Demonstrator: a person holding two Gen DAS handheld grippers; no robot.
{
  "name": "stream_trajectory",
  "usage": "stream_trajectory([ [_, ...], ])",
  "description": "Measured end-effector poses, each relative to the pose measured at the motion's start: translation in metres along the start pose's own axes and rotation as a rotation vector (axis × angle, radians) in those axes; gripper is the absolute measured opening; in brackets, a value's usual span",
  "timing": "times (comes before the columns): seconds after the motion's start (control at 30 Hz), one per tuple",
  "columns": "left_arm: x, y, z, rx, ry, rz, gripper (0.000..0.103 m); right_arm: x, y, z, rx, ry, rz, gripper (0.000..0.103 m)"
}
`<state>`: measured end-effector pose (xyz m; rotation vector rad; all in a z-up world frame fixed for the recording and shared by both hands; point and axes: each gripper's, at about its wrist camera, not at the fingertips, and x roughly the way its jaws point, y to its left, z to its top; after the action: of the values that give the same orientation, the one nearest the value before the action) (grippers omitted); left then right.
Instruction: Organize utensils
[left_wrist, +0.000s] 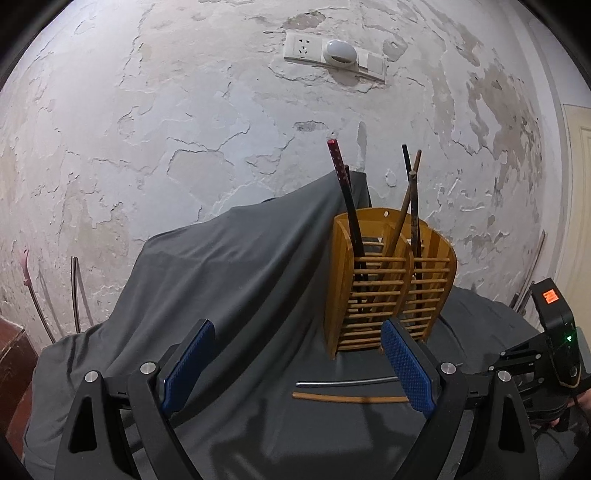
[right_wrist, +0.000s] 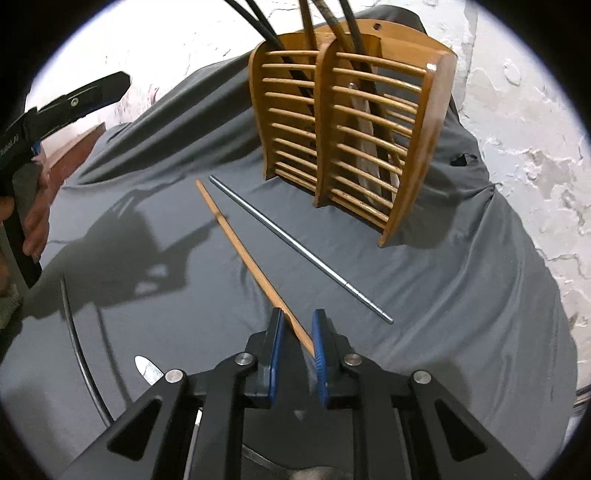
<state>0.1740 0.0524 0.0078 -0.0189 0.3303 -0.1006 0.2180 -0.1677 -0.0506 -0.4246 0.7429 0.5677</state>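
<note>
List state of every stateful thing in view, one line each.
left gripper: open, empty
right gripper: fingers nearly shut around wooden chopstick; contact unclear
metal chopstick: flat on cloth, free
wooden holder: upright, chopsticks in both compartments

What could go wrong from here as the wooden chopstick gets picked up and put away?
The right gripper straddles only the near tip of the wooden chopstick; lifted there, its long free end could swing or slip out. That end could also knock the metal chopstick lying beside it. The bamboo holder already has utensils leaning across its slots, which might block insertion.
</note>
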Motion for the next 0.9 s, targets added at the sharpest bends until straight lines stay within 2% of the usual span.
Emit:
stream_trajectory([
  [0.07, 0.001, 0.000, -0.001, 0.007, 0.002, 0.005, 0.099, -0.001, 0.000, 0.000, 0.002, -0.007, -0.023, 0.016],
  [0.13, 0.003, 0.000, -0.002, 0.009, 0.004, 0.011, 0.099, -0.008, 0.005, 0.001, 0.016, -0.041, -0.028, 0.007],
  [0.2, 0.004, 0.001, -0.003, 0.007, 0.007, 0.014, 0.099, -0.021, 0.004, -0.002, 0.050, -0.086, 0.007, 0.007],
  [0.33, 0.007, 0.003, -0.004, 0.000, 0.013, 0.015, 0.099, -0.057, 0.002, -0.003, 0.103, -0.188, 0.009, 0.007],
  [0.43, 0.008, 0.003, -0.005, 0.003, 0.019, 0.017, 0.099, -0.087, 0.003, -0.006, 0.172, -0.293, 0.075, 0.007],
  [0.5, 0.009, 0.002, -0.006, 0.007, 0.022, 0.019, 0.099, -0.096, 0.005, -0.009, 0.198, -0.319, 0.113, 0.007],
  [0.6, 0.012, 0.000, -0.007, 0.014, 0.028, 0.020, 0.099, -0.095, 0.010, -0.013, 0.221, -0.310, 0.135, 0.007],
  [0.8, 0.011, -0.003, -0.008, 0.023, 0.022, 0.009, 0.099, -0.087, 0.020, -0.021, 0.166, -0.157, 0.025, 0.008],
  [0.87, 0.009, -0.004, -0.007, 0.020, 0.017, 0.000, 0.099, -0.089, 0.028, -0.030, 0.141, -0.116, -0.009, 0.022],
  [0.9, 0.009, -0.004, -0.007, 0.019, 0.016, -0.002, 0.099, -0.090, 0.032, -0.036, 0.146, -0.099, -0.018, 0.048],
])
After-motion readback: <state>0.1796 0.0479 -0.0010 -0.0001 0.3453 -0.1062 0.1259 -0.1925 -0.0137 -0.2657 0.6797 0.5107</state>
